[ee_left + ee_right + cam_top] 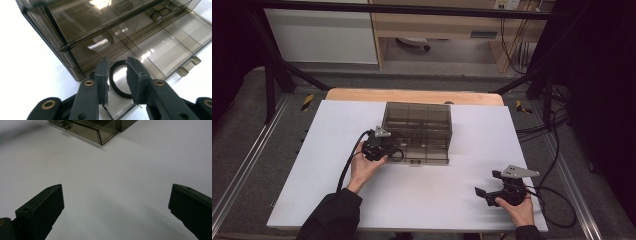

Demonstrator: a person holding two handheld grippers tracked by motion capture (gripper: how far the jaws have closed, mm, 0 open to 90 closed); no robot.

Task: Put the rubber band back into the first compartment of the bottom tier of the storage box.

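A white tabletop (332,190) spreads across the frame, with a strip of bare wood (412,95) along its far edge. Near the middle of it stands a smoky, see-through drawer box (417,122), its lowest drawer (424,155) pulled out toward the person; two small knobs show on that drawer's front in the right gripper view.

The left gripper (379,146) is at the drawer's left end, held from below by the person's left hand (362,170), a dark sleeve behind it. In the left gripper view its jaws stand a little apart — not pressing on anything — and between them, slightly beyond, lies a black ring (117,81) on the floor of the open drawer, at the near corner. No pad touches the ring.

The right gripper (484,194) is well apart from the box, low over the bare tabletop at the near right, in the person's right hand (519,207). Its jaws are spread wide — in the right gripper view only white surface lies between them, with the drawer's corner far off at the top.
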